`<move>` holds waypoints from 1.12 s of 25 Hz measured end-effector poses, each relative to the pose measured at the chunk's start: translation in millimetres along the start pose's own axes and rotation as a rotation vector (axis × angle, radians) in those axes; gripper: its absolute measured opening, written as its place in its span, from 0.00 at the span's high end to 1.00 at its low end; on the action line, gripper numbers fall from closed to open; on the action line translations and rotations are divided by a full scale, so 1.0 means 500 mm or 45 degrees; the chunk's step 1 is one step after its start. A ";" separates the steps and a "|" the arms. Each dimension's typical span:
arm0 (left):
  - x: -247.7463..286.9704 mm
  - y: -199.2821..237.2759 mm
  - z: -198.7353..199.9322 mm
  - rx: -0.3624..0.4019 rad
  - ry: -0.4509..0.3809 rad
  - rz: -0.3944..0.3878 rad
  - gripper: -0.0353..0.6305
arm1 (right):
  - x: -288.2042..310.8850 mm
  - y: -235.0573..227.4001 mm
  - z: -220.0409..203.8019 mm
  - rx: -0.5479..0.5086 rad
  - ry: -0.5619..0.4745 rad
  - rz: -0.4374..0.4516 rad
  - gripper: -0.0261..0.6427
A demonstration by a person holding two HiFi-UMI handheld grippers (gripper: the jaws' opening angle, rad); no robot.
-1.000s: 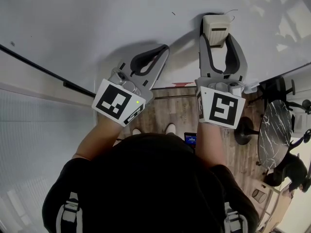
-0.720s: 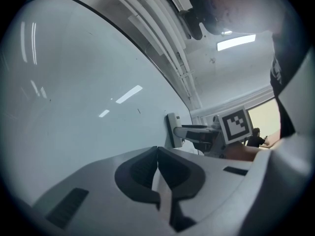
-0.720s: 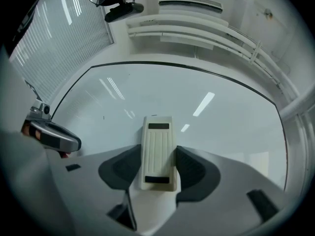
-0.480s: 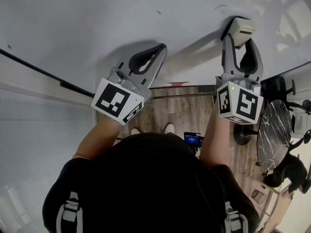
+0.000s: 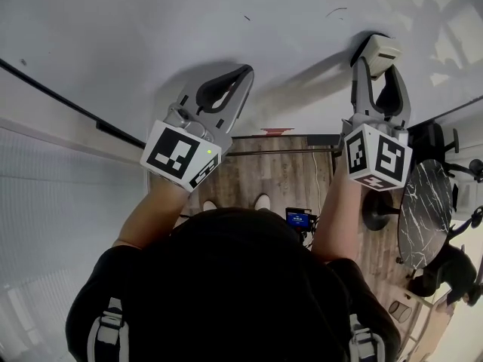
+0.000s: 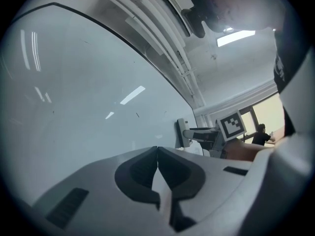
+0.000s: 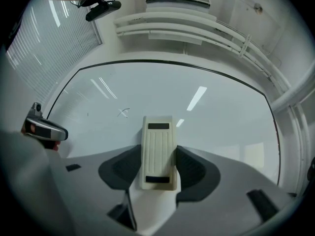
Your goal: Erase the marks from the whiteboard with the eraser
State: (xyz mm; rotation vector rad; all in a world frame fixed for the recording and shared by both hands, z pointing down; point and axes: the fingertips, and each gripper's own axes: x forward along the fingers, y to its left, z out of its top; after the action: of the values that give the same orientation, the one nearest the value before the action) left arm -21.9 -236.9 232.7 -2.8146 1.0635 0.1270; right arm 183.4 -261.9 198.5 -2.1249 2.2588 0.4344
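**Head view: eraser at the board, a few small marks left to wipe**

The right gripper [image 5: 379, 68] holds the cream, ribbed plastic block eraser [image 5: 379, 50] up at the large glossy white whiteboard [image 5: 151, 29]. The eraser seems to touch the surface, but I cannot be fully sure of the contact. In the right gripper view the jaws are closed on the two long sides of the eraser. The left gripper [image 6: 157, 156] has its jaws pressed together with nothing between them, and it hangs near the board, well apart from the eraser.

Nearly all of the board that shows looks clean. A short dark stroke [image 5: 336, 10] lies near the eraser, above it and to its left. A tiny dark tick [image 5: 247, 18] lies further to the left. I judge that the task is close to its end: the eraser must pass over these last small marks, and the nearer stroke comes first.
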 end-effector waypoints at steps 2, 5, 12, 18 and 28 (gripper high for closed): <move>-0.006 0.003 0.005 0.007 -0.004 0.012 0.94 | -0.012 0.015 0.003 0.001 0.005 0.026 0.63; -0.013 0.005 0.016 0.032 -0.015 0.027 0.94 | -0.034 0.064 0.018 -0.011 -0.007 0.094 0.63; -0.021 0.019 0.050 0.084 -0.053 0.063 0.94 | -0.039 0.198 0.062 -0.105 -0.056 0.245 0.63; -0.024 0.034 0.082 0.136 -0.097 0.083 0.94 | -0.013 0.272 0.114 -0.184 -0.109 0.289 0.63; -0.031 0.051 0.093 0.137 -0.110 0.091 0.94 | 0.035 0.279 0.147 -0.240 -0.147 0.236 0.63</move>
State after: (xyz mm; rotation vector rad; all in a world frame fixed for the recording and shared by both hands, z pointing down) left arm -52.0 -238.7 186.3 -2.6515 1.1173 0.1912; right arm 31.9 -258.2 151.2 -1.9139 2.4448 0.7832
